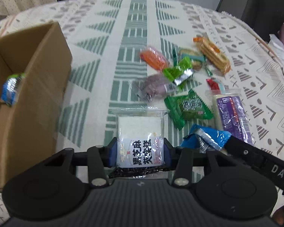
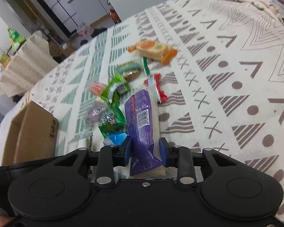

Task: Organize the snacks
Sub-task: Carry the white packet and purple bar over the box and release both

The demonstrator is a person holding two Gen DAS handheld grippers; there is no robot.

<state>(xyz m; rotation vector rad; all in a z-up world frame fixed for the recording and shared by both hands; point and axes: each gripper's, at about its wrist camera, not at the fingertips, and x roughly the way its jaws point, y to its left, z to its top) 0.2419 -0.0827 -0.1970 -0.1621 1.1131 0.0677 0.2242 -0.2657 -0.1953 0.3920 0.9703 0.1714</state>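
Snacks: small wrapped packs lie in a pile on the patterned tablecloth point(image 1: 134, 37), at about 1 o'clock from my left gripper point(image 1: 140, 152).
Left fingers: closed on the white cake pack point(image 1: 140, 132). I hold its near end, one blue pad on each side.
Right fingers: closed on the purple pack point(image 2: 142, 121), also at its near end, in my right gripper point(image 2: 145, 152).
How they feel, I think: light and soft. The plastic wrap looks slippery and crinkly. The cake inside can squash, so a gentle pinch on the sides is best.
Purple pack: long and floppy, so the far end may droop.
Box: one cardboard box point(image 1: 28, 87) at 10 o'clock from my left gripper. It is open on top.
In the box: one blue pack point(image 1: 10, 89) that I can see.
In my grippers: two packs, one each.
On the cloth: about eight more, some green, orange, red, blue and pale purple. They overlap, so my count is not sure.
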